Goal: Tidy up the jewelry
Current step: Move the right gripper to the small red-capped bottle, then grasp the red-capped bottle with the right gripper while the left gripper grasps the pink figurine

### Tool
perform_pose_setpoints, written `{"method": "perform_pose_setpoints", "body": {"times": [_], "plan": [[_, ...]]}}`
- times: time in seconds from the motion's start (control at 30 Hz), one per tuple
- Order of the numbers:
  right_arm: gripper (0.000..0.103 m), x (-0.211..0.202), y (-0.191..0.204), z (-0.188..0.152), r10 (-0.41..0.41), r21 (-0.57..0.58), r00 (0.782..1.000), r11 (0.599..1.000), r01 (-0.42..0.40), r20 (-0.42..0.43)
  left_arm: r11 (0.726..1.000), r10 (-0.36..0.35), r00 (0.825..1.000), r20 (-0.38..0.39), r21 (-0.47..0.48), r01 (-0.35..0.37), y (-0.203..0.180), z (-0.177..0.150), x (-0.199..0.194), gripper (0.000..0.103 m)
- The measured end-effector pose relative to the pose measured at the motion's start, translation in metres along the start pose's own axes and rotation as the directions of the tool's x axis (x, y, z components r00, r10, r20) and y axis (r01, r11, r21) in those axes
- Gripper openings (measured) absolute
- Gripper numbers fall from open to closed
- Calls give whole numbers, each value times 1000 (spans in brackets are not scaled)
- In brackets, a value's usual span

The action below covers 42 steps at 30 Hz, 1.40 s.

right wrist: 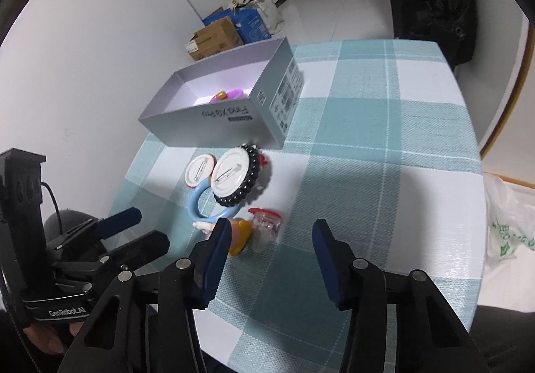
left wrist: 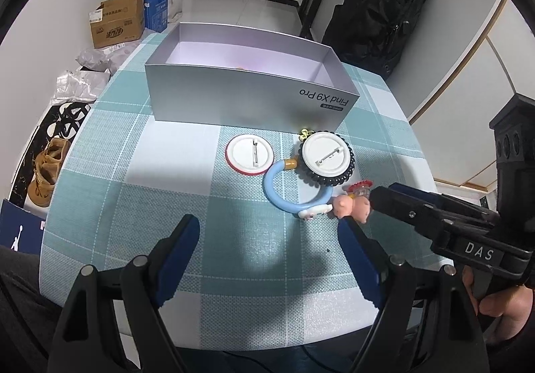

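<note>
Two tools: left tool (left wrist: 267, 239) gaped empty; right tool (right wrist: 271, 239) half-open, nothing gripped, near pig charm (left wrist: 354, 207). Risk: closing off-centre, nudging the bracelet (left wrist: 294, 189).

Black grippers (right wrist: 271, 259) — blue pads (right wrist: 214, 259), silver screws (labelled "DAS", "GenRobot.AI").

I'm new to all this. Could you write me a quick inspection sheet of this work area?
Surface: table under a teal and white checked cloth.
Job's things: open grey box with small pink pieces inside; two round badges face down; blue ring; bead bracelet; pink pig charm; clear red-topped trinket.
Clutter: nothing seen.
Grippers: left gripper open, empty; right gripper open, nothing between its fingers.
Cables: black cable on the left tool.
Surroundings: cardboard boxes, shoes, black backpack.
</note>
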State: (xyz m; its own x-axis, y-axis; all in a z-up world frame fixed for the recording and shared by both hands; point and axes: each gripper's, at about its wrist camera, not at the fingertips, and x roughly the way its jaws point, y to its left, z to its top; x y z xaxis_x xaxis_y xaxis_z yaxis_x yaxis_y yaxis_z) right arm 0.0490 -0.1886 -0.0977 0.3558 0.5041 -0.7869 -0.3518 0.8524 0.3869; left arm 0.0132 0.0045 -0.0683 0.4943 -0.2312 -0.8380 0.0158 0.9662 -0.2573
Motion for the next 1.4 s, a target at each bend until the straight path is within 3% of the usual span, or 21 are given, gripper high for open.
{"method": "perform_pose_setpoints", "body": {"times": [0.1, 0.33, 0.43, 0.7, 0.87, 1.0, 1.23, 1.4], "plan": [[45, 1, -1, 2, 19, 19, 1000, 1000, -19, 1, 1000, -5, 1000, 1, 3, 5, 0, 0, -1, 81], [27, 4, -12, 6, 83, 111, 997, 990, -83, 0, 1000, -12, 1000, -3, -9, 12, 3, 2, -1, 81], [26, 7, -12, 6, 84, 122, 996, 989, -82, -13, 1000, -18, 1000, -8, -15, 18, 3, 3, 0, 81], [17, 16, -3, 5, 51, 84, 998, 995, -47, -43, 1000, -15, 1000, -1, 9, 15, -1, 2, -1, 81], [16, 18, 0, 6, 38, 58, 998, 998, -36, -41, 1000, -22, 1000, 1, 16, 22, -1, 3, -2, 81], [5, 11, 0, 9, 39, 50, 999, 998, -39, -10, 998, -46, 999, -12, 37, 46, -5, 2, -3, 81], [5, 3, -3, 10, 48, 63, 999, 997, -49, 11, 989, -128, 992, -15, 76, 129, -16, 0, -5, 81], [5, -16, -9, 11, 62, 81, 995, 994, -68, 73, 980, -155, 987, -37, 118, 158, -32, -2, 0, 81]]}}
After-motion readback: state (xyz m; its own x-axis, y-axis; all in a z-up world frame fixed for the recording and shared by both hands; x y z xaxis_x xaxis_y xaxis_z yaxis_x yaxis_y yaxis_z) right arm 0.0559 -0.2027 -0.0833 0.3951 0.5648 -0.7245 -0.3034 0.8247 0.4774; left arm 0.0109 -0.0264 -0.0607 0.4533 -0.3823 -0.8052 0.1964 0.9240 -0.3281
